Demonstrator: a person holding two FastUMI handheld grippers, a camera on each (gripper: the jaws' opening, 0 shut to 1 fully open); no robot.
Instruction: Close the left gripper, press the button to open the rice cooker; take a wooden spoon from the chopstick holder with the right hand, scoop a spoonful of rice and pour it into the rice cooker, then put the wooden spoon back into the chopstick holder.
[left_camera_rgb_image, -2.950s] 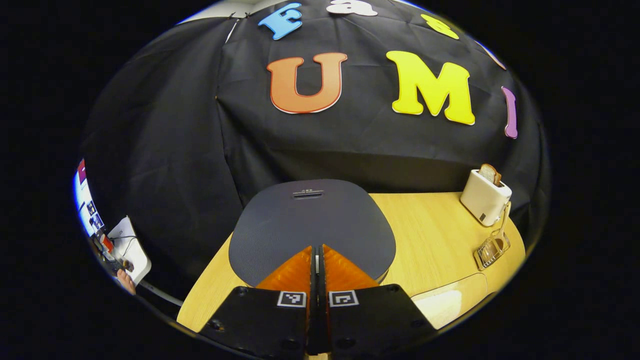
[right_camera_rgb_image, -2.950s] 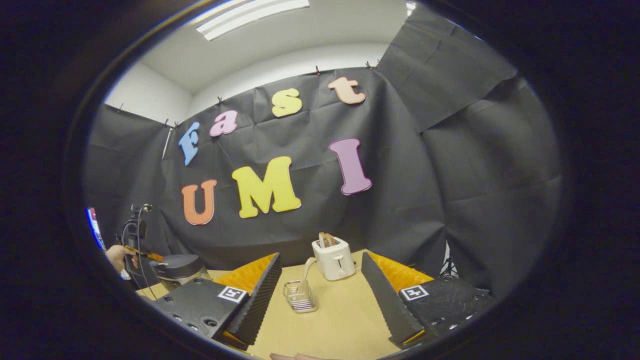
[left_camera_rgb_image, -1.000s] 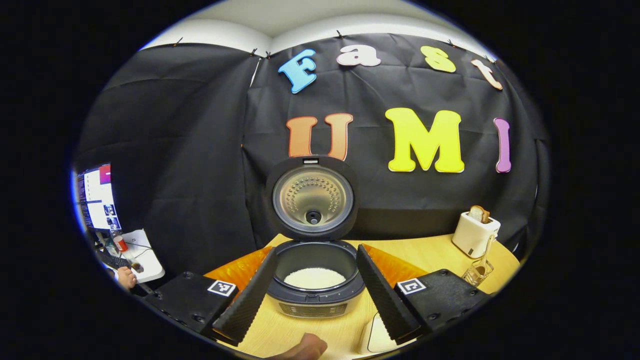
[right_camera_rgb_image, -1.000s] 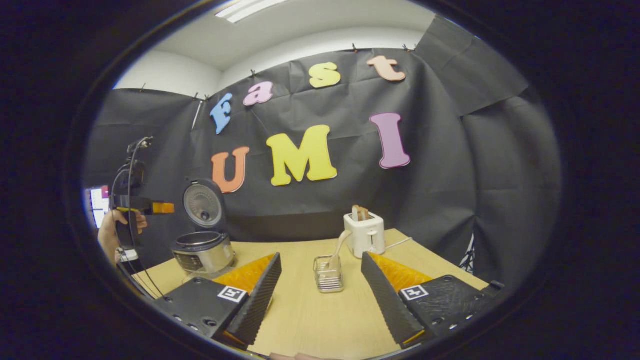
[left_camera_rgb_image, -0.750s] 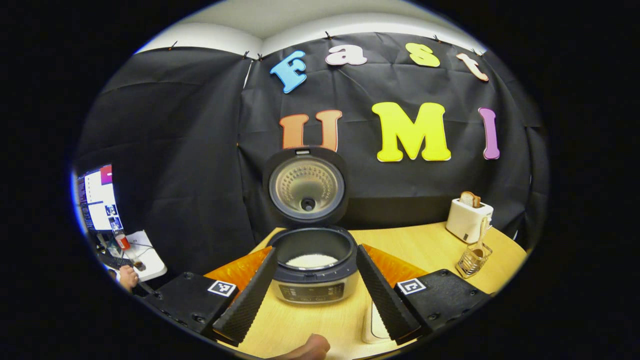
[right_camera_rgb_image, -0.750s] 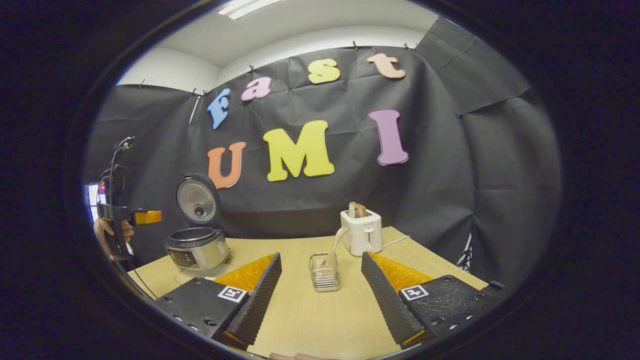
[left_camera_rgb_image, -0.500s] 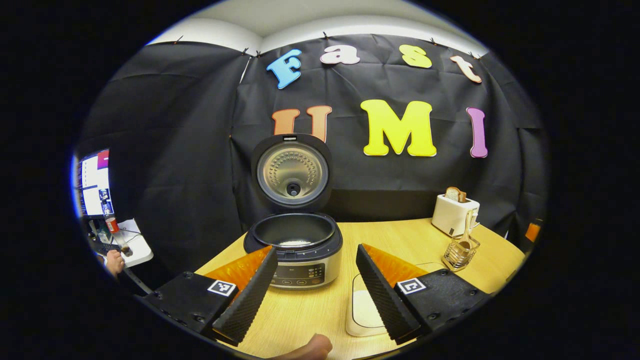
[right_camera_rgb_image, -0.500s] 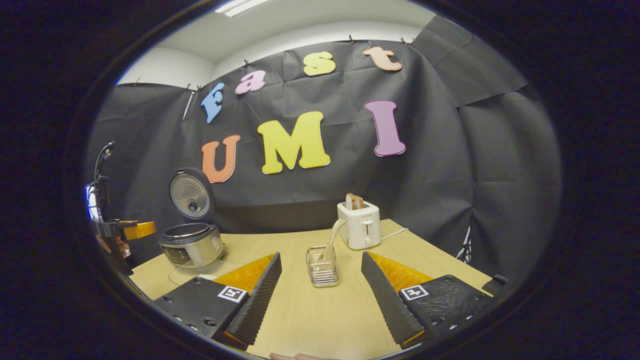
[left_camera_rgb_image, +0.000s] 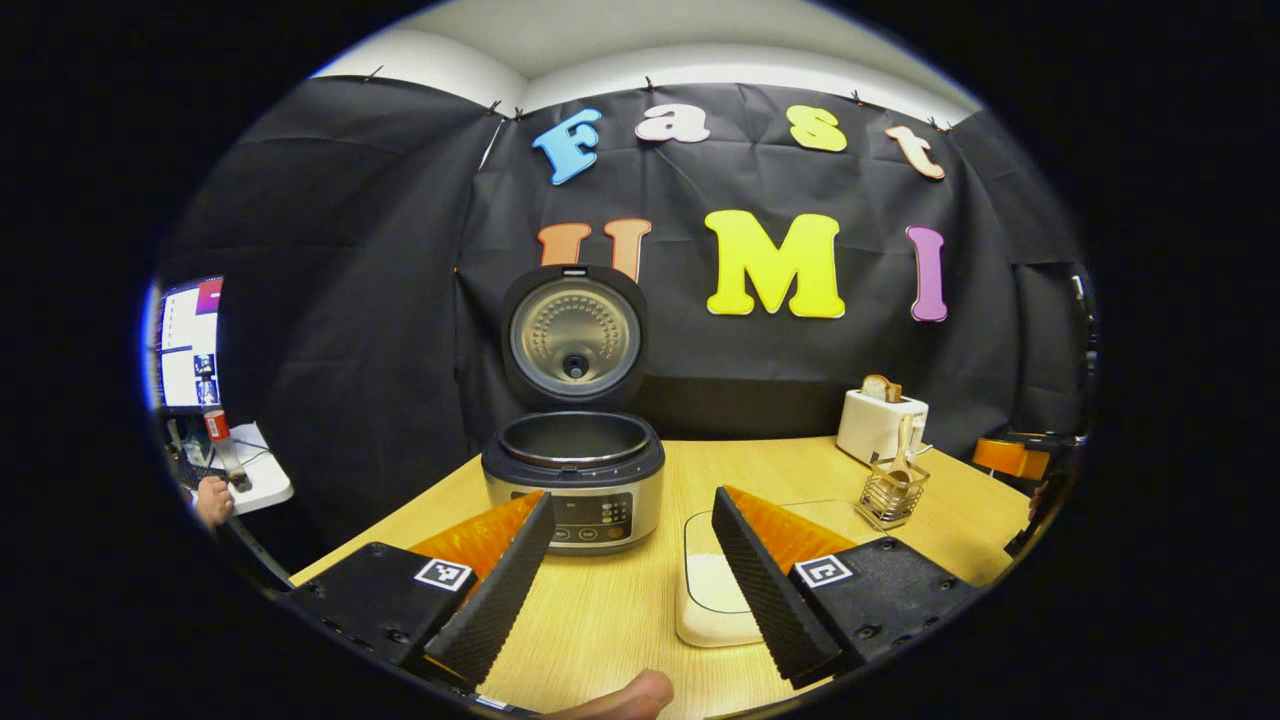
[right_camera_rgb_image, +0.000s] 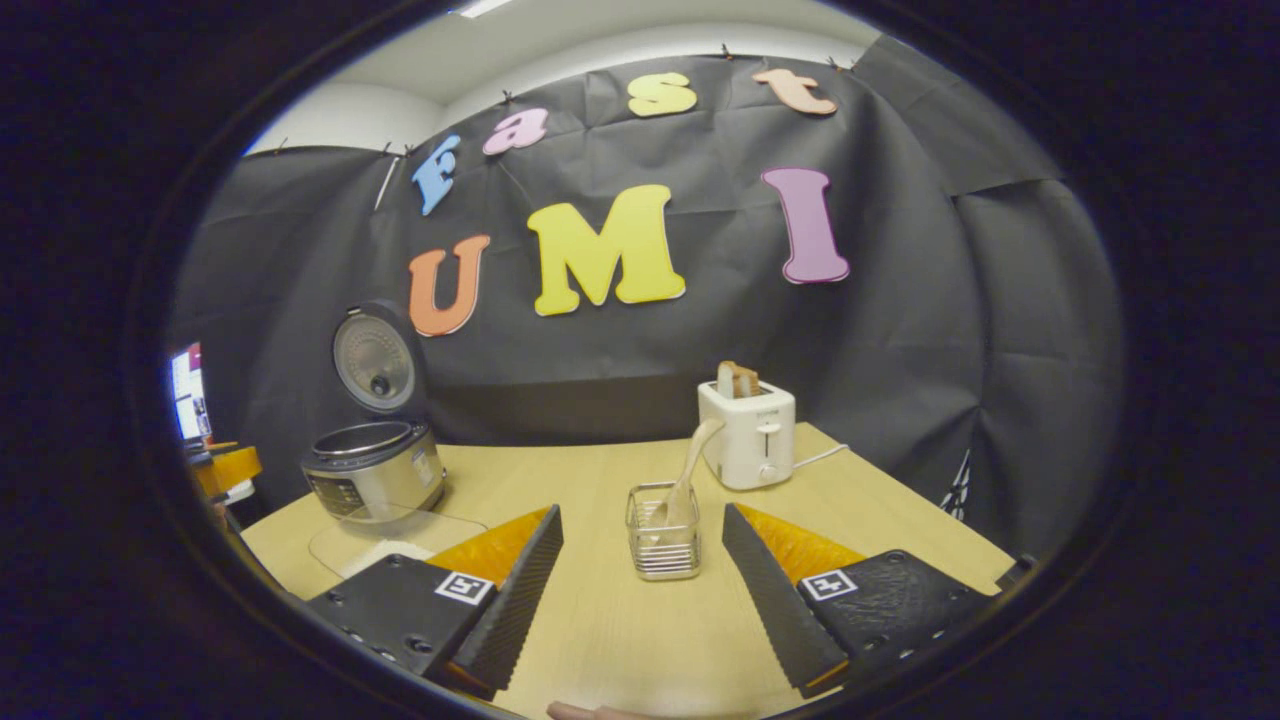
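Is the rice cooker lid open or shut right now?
Open. The lid stands upright behind the rice cooker, its inner face showing, and the pot's rim is uncovered.

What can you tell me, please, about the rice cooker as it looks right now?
The rice cooker stands on the wooden table, its round lid swung fully up and back toward the black cloth. The lid's underside is a pale metal plate dotted with small bumps, with a dark knob at its middle. The body looks like brushed metal under a dark rim, with a dark button panel on the front. In the right gripper view it sits at the table's far left, and nothing touches it.
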